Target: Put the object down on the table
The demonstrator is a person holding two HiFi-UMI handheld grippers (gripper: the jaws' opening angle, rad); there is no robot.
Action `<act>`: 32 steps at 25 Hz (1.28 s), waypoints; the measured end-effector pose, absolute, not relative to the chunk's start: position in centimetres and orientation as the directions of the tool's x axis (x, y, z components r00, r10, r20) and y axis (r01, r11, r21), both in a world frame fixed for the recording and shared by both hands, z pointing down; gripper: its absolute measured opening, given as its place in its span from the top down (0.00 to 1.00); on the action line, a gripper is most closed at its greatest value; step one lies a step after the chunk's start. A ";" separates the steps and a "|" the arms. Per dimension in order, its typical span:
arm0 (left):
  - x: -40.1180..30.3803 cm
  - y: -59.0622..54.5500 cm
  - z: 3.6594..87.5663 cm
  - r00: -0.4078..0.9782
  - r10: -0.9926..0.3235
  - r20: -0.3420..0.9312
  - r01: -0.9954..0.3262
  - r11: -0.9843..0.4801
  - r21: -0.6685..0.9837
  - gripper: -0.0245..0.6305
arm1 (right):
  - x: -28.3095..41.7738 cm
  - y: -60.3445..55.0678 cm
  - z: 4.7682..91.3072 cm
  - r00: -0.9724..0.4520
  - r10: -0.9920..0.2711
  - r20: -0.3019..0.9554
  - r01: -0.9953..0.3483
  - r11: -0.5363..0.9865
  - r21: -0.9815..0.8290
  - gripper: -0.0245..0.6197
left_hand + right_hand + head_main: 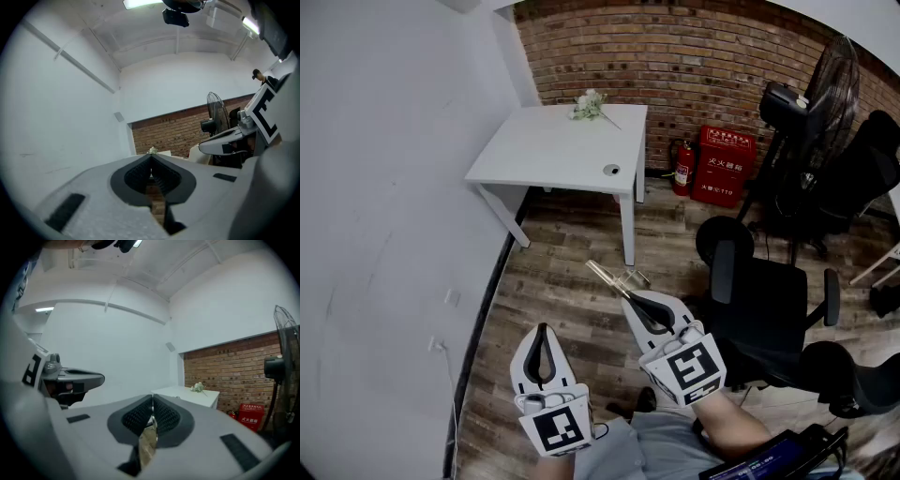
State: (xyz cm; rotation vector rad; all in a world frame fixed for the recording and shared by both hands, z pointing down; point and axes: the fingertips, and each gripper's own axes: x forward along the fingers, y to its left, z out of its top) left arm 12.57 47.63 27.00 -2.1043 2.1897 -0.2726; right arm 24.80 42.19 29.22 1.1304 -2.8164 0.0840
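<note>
Holding a clear piece point(605, 274) pinched in my right claw point(625, 298), I have it out over the wood floor point(558, 291), well apart from the white counter point(544, 155) by the brick wall point(675, 47). My left claw point(543, 327) is pressed together on nothing, low beside the right.
</note>
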 end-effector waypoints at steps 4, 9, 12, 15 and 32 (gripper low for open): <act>12.5 46.8 27.3 -0.041 -0.997 0.060 -0.979 0.028 -0.200 0.95 | 25.2 41.1 29.7 -0.712 -0.695 0.103 -0.697 0.717 0.018 0.94; 11.4 46.1 28.3 -0.048 -0.996 0.076 -0.978 0.032 -0.207 0.95 | 24.4 40.4 29.8 -0.716 -0.691 0.097 -0.694 0.720 0.000 0.94; 10.4 45.3 29.1 -0.056 -0.994 0.097 -0.982 0.038 -0.183 0.95 | 23.5 39.6 30.7 -0.715 -0.690 0.114 -0.695 0.719 -0.006 0.94; 8.5 44.0 30.3 -0.068 -0.991 0.118 -0.984 0.047 -0.171 0.95 | 21.9 38.2 31.9 -0.717 -0.686 0.128 -0.693 0.721 -0.013 0.94; -6.0 24.7 31.7 -0.031 -0.991 0.130 -0.987 0.010 -0.159 0.95 | 8.1 20.6 34.3 -0.695 -0.696 0.182 -0.709 0.705 -0.016 0.94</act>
